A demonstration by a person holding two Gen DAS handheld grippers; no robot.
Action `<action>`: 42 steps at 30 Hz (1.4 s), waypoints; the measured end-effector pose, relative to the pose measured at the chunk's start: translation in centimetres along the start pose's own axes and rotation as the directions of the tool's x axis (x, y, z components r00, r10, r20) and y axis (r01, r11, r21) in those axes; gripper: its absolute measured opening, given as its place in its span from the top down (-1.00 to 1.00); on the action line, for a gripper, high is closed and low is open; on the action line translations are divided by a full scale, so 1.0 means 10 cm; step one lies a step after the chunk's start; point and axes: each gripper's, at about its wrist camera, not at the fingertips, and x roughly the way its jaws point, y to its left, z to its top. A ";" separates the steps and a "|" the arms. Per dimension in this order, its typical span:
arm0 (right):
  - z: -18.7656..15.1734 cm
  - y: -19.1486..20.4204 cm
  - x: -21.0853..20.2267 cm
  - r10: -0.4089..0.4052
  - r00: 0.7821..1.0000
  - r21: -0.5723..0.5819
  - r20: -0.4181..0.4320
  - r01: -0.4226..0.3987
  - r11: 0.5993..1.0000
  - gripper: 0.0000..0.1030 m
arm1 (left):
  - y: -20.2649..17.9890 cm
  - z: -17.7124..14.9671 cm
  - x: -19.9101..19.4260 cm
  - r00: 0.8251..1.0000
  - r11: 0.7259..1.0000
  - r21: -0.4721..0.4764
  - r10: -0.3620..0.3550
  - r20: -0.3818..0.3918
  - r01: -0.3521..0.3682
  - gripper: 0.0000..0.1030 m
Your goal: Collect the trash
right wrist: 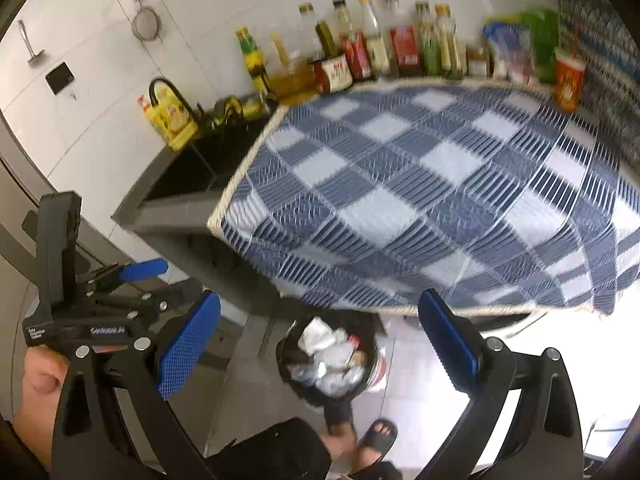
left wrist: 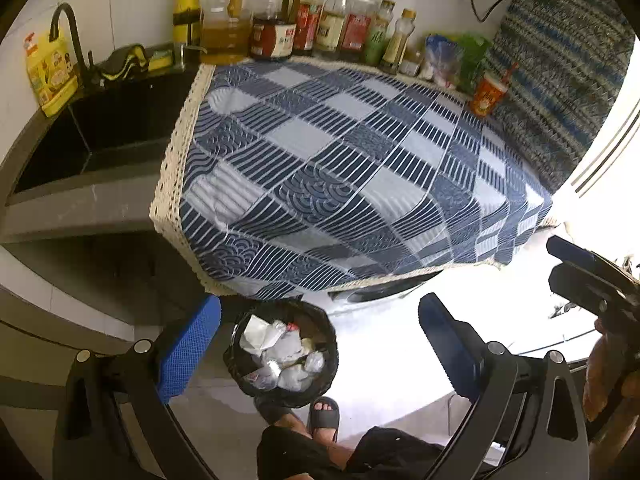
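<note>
Both grippers spread wide, nothing held. Left gripper (left wrist: 320, 344) and right gripper (right wrist: 320, 344) hang above the trash bin (left wrist: 282, 354), black-lined, on the floor just near the front edge of the checked tablecloth (left wrist: 340, 160). Bin full of crumpled white wrappers, prob. plastic/paper. Sauce bottles (left wrist: 304, 16) along far wall, sink (left wrist: 100, 132) left. Right wrist view is blurry.

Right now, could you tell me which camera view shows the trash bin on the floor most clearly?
The left wrist view: the trash bin is sharp there, its black liner and crumpled white wrappers plain between the open left claw. The right wrist view also shows the whole bin, between the open right claw, but motion blur softens its contents.
</note>
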 end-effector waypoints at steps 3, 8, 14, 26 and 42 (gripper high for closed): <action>0.09 -0.03 -0.17 0.006 0.999 0.002 0.052 -0.007 1.000 -0.90 | -0.06 0.05 -0.12 1.000 1.000 0.017 0.017 0.024 -0.018 -0.87; 0.16 -0.09 -0.37 -0.017 0.995 0.004 0.100 0.016 1.000 -0.90 | -0.13 0.09 -0.24 0.998 1.000 0.015 0.017 0.056 -0.018 -0.87; 0.25 -0.15 -0.58 -0.031 0.989 0.004 0.143 0.030 1.000 -0.90 | -0.25 0.16 -0.43 0.994 0.999 0.029 0.011 0.106 -0.015 -0.87; 0.34 -0.20 -0.87 -0.031 0.980 -0.017 0.195 0.035 0.999 -0.90 | -0.45 0.27 -0.70 0.986 0.999 0.034 0.009 0.168 -0.015 -0.87; 0.39 -0.20 -0.88 -0.016 0.981 -0.027 0.193 0.022 0.999 -0.90 | -0.54 0.34 -0.85 0.981 0.999 0.029 0.019 0.191 -0.025 -0.87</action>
